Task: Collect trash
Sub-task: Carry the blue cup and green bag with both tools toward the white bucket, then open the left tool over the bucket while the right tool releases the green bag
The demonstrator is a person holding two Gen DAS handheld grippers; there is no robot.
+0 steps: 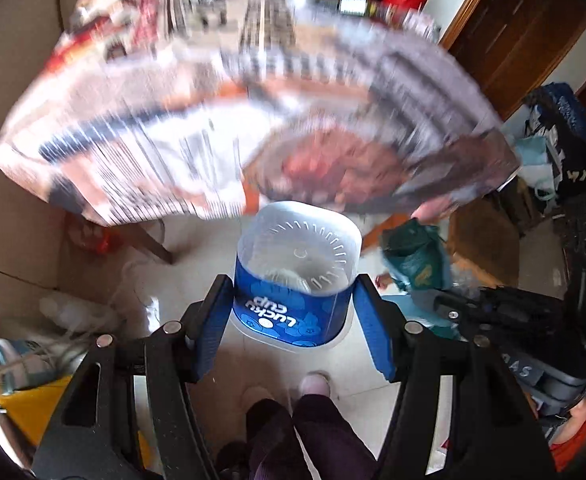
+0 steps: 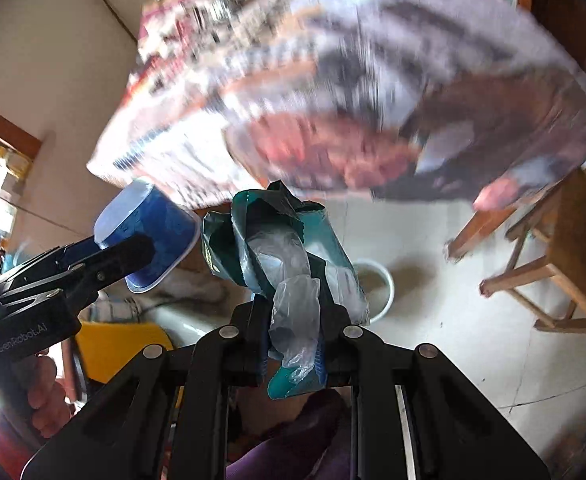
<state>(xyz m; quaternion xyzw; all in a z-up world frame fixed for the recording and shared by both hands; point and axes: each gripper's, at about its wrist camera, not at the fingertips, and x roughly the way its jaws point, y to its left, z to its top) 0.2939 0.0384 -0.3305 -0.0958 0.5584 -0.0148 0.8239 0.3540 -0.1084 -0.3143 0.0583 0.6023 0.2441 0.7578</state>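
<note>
My left gripper (image 1: 293,316) is shut on a blue plastic cup (image 1: 293,280) printed "Lucky cup", its blue pads pressing both sides. The cup is upside down, its clear ribbed base facing away from the camera. The right wrist view shows the same cup (image 2: 153,228) at the left, held by the left gripper (image 2: 121,256). My right gripper (image 2: 293,332) is shut on a bundle of crumpled teal wrappers and clear plastic film (image 2: 289,264); the bundle sticks out past the fingers. The same bundle (image 1: 417,256) shows right of the cup in the left wrist view.
A blurred table under a printed cloth (image 1: 253,100) hangs over the upper half of both views. The floor is pale tile (image 2: 473,320), with a white bowl (image 2: 377,284), wooden stool legs (image 2: 533,272), a yellow object (image 2: 117,344), and bags (image 1: 553,152) at the right. The person's feet (image 1: 313,386) stand below the left gripper.
</note>
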